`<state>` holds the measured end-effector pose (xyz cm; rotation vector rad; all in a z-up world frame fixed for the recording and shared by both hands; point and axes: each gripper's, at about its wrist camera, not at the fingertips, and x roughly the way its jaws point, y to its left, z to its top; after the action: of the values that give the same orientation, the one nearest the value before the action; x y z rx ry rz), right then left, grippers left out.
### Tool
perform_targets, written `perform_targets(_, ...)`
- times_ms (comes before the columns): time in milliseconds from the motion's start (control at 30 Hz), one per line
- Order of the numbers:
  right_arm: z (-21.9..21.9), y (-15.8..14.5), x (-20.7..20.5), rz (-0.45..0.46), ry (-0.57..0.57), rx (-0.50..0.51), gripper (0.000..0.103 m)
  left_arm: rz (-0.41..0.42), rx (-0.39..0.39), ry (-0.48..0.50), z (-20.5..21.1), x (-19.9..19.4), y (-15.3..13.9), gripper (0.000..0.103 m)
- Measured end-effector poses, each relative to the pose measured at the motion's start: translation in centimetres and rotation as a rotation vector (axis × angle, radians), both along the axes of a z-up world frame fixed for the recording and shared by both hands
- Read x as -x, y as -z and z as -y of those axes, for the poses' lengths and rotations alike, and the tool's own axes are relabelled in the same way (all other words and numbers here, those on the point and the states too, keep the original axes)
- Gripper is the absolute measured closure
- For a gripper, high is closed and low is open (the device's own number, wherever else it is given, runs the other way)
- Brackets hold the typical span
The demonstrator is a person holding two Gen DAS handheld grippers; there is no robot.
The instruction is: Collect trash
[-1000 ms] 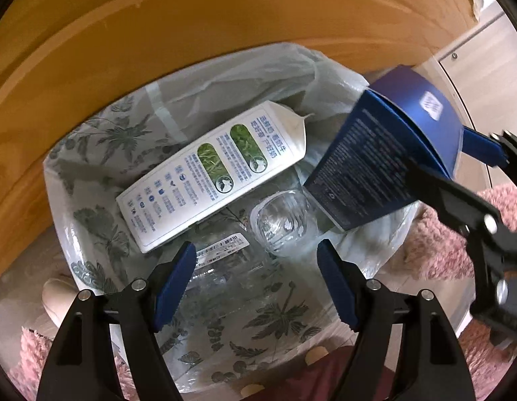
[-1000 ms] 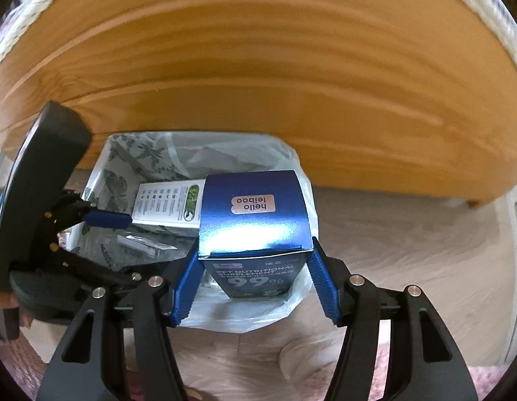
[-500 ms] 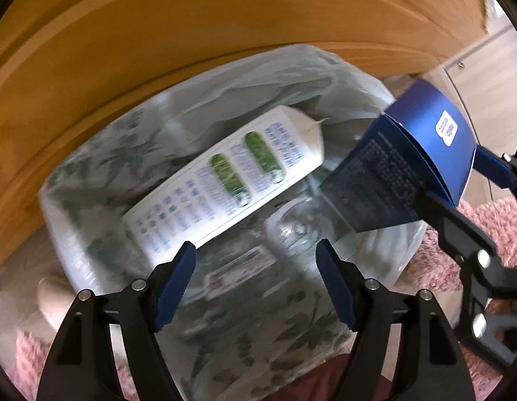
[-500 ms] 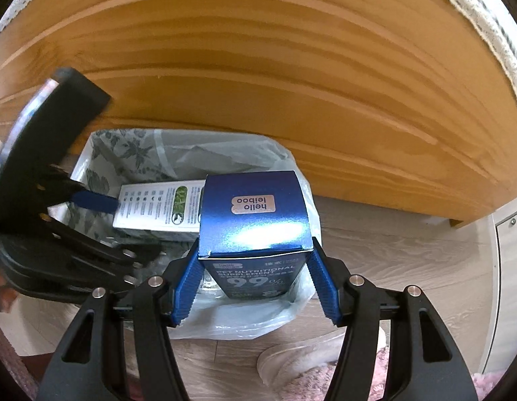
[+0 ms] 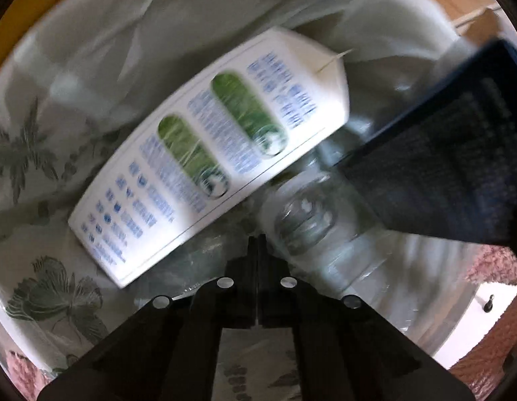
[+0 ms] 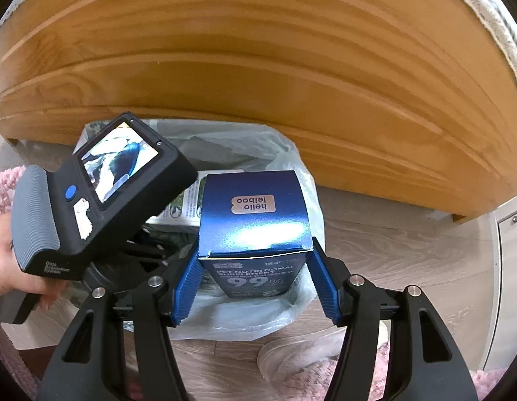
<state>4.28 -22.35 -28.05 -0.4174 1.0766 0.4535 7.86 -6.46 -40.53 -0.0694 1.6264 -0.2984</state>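
Blurring smears the white carton's (image 5: 211, 163) print past reading; bag liner (image 5: 101, 53) around it. Left gripper (image 5: 256, 244) pressed shut, nothing visibly between, inside the bag. Right gripper (image 6: 255, 284) clamps the glossy blue box (image 6: 253, 220), labelled "hello leiboo", "PET NUTRITIONAL SUPPLEMENT", above the bag's rim.

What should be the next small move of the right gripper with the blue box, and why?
Probably open the right gripper and let the blue box drop. The box hangs over the open trash bag, where a white carton and clear plastic bottle already lie. The shut left gripper is low inside the bag, so release beside it.
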Motion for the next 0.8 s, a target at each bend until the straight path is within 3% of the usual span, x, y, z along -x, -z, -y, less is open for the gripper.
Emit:
perform_targets(167,-0.3,0.3,-0.2,0.003,-0.006,0.009,0.044,-0.013,-0.003,-0.034,-1.6,-0.2,0.2,0.103)
perform_targets(233,-0.3,0.4,0.1,0.006,-0.006,0.009,0.044,-0.022,0.047,-0.075,-2.4,-0.2,0.2,0.103)
perform_targets(300,-0.2,0.3,0.3,0.011,-0.002,0.003,0.044,-0.015,0.149,-0.129,-3.5,-0.3,-0.2,0.103)
perform_targets(400,0.0,0.4,0.3,0.006,0.014,-0.007,0.044,0.018,0.208,-0.117,-3.3,-0.4,-1.1,0.103)
perform_targets(633,0.2,0.8,0.4,0.000,0.007,0.001,0.044,-0.041,0.122,-0.083,-1.8,-0.3,2.0,0.103)
perform_targets(800,-0.4,1.2,0.6,0.005,-0.020,0.022,0.044,-0.062,0.100,-0.119,-2.4,-1.2,2.1,0.103)
